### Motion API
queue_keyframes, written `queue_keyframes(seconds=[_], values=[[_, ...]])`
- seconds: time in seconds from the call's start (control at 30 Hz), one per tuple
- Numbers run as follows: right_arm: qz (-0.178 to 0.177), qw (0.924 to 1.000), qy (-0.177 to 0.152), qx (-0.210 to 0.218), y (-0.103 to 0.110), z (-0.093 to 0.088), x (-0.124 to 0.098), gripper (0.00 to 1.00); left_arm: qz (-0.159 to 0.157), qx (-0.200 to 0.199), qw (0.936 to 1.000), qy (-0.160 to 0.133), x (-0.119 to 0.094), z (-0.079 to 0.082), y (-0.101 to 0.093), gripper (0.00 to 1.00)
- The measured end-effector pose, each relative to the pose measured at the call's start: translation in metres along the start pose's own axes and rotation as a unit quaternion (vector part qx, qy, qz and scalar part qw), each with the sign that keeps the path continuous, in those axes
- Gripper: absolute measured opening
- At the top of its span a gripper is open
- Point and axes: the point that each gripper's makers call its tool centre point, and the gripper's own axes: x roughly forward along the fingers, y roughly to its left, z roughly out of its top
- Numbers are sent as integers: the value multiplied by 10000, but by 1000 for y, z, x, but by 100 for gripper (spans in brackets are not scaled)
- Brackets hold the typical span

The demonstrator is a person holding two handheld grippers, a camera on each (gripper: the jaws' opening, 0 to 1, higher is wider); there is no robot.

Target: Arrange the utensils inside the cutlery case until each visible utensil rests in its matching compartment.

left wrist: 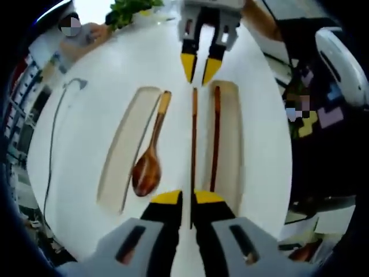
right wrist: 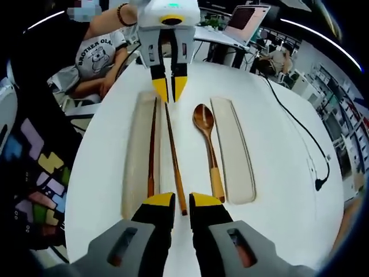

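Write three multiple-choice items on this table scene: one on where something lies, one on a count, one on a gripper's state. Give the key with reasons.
1. Where does the wooden spoon lie?
A. inside a tray
B. on the table between the two trays
C. in a person's hand

2. How many chopsticks are on the table?
A. one
B. two
C. four

3. How does the left gripper stand on the loose chopstick?
A. jaws close about its far end
B. wide open, well clear
C. resting on the spoon

Key: B, the spoon rests on the white table beside the empty tray; B, one chopstick lies in the other tray, one beside it; A, the yellow tips meet at its end.
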Motion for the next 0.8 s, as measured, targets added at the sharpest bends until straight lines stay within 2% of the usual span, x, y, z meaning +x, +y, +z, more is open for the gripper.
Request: queue_keyframes(seconds=[0.23,0.43,0.8], values=[[114,9998,147,-118,-5,-4,8,10,-273,83,9996,-42,19,14,0,6],[283,9991,220,-219,-3,-1,16,11,-470,185,9987,26,27,19,-3,10],[475,9979,365,-254,1,-4,26,11,-617,260,9975,205,32,11,-8,9]])
